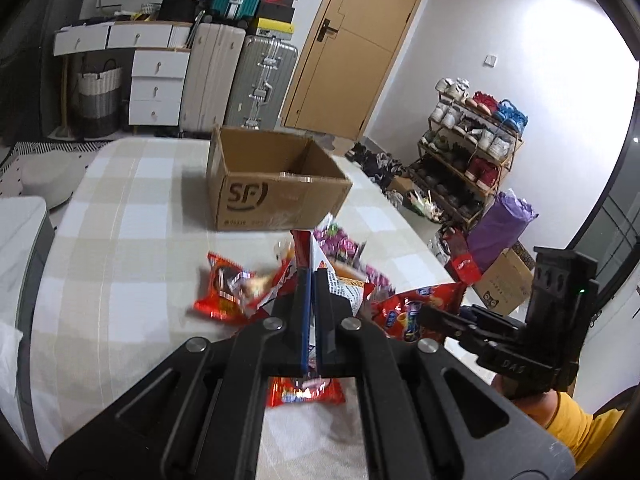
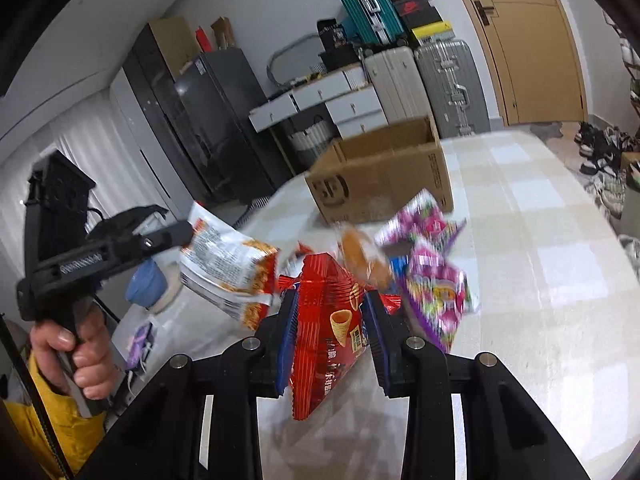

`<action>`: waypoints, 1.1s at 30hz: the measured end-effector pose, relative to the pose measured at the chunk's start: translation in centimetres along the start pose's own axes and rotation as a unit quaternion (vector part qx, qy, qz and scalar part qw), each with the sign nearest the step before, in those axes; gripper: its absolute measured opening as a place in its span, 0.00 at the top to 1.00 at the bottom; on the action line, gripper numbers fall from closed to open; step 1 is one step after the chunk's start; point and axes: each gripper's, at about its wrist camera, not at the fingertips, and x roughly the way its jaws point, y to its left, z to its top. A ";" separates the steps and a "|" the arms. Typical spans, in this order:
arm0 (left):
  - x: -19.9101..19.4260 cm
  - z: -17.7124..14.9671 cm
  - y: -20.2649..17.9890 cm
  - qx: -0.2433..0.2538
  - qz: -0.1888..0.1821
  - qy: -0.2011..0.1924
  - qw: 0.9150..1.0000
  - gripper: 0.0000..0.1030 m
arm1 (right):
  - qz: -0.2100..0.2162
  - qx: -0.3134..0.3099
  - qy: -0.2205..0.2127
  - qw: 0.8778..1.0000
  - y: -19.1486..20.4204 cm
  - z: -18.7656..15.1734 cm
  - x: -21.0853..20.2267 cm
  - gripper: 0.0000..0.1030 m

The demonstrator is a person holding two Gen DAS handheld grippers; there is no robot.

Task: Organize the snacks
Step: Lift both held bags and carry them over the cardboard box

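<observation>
My left gripper is shut on the thin edge of a white and orange snack packet. In the right wrist view that packet hangs from the left gripper, clear of the table. My right gripper is shut on a red cone-snack bag, also lifted. From the left wrist view the right gripper and its red bag sit to the right. An open cardboard box stands beyond. Purple packets, a round orange snack and red packets lie between.
A checked cloth covers the table. Suitcases, white drawers and a wooden door stand behind the box. A shoe rack is at the right, a dark fridge at the left.
</observation>
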 end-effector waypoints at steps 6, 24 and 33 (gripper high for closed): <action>-0.4 3.7 -0.2 -0.006 -0.010 -0.021 1.000 1.00 | 0.017 0.013 -0.015 1.000 -0.4 4.3 -0.1 0.68; 5.0 18.4 0.3 -0.006 -0.005 -0.044 0.999 1.00 | 0.049 0.019 -0.032 0.998 -1.5 18.5 5.3 0.68; 13.1 24.0 2.5 -0.009 0.009 -0.018 1.000 1.00 | 0.036 0.041 -0.007 0.998 -4.5 23.7 12.6 0.68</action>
